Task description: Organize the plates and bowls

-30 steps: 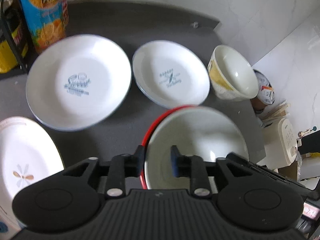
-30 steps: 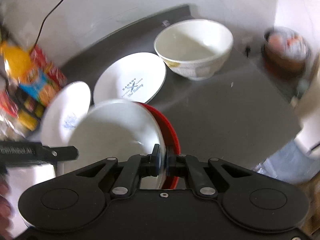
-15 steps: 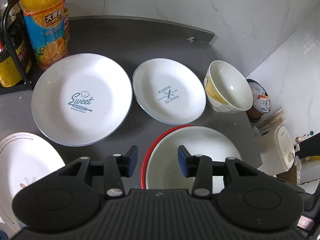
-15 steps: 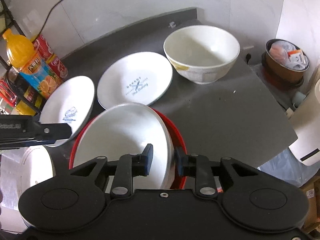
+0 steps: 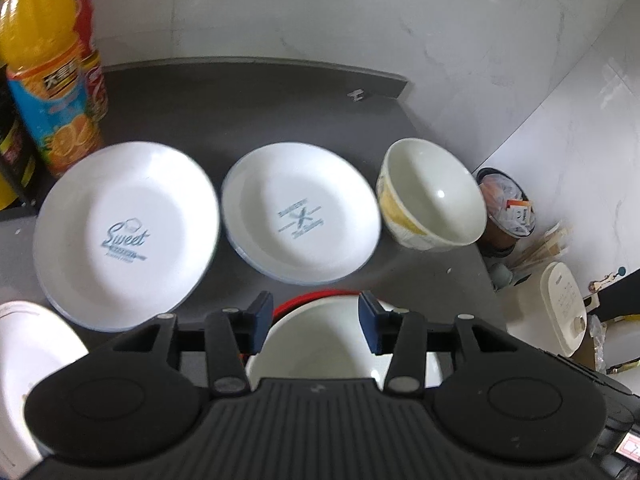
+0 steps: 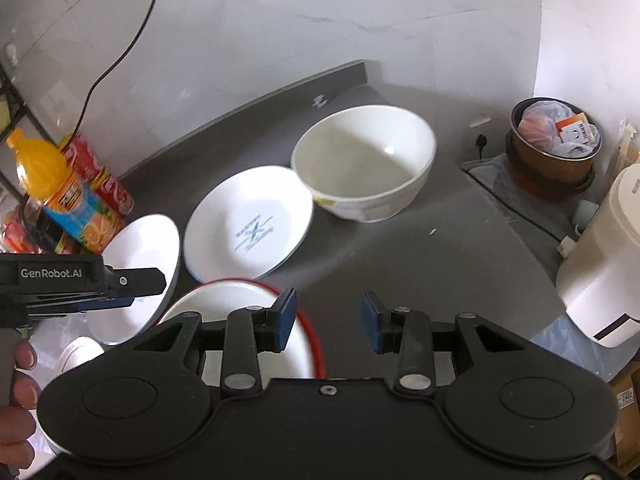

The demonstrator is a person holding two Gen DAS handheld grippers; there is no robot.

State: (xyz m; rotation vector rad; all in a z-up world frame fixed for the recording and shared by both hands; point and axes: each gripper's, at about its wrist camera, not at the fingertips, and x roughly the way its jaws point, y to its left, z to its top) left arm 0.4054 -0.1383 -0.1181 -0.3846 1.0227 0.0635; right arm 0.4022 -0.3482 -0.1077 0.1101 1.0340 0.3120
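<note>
A white bowl [image 5: 320,344] rests inside a red-rimmed plate [image 5: 316,294] on the dark counter, right below both grippers. My left gripper [image 5: 316,322] hangs open above its far rim and holds nothing. The right gripper [image 6: 328,320] is open too, just right of the same bowl [image 6: 224,312] and clear of the red rim [image 6: 314,338]. Behind stand a "Sweet" plate [image 5: 124,232], a "Bakery" plate [image 5: 300,216] and a cream bowl [image 5: 432,196]. The left gripper [image 6: 120,284] shows at the left of the right wrist view.
A floral plate [image 5: 32,352] lies at the near left. A juice bottle [image 5: 44,68] and a red can [image 6: 100,180] stand at the back left. Off the counter's right edge are a bin [image 6: 556,148] and a white appliance [image 6: 600,264]. A hand [image 6: 16,380] holds the left gripper.
Both grippers let go of the white bowl's rim and opened wide. The bowl now sits in the red plate, and both grippers have drawn back from it.
</note>
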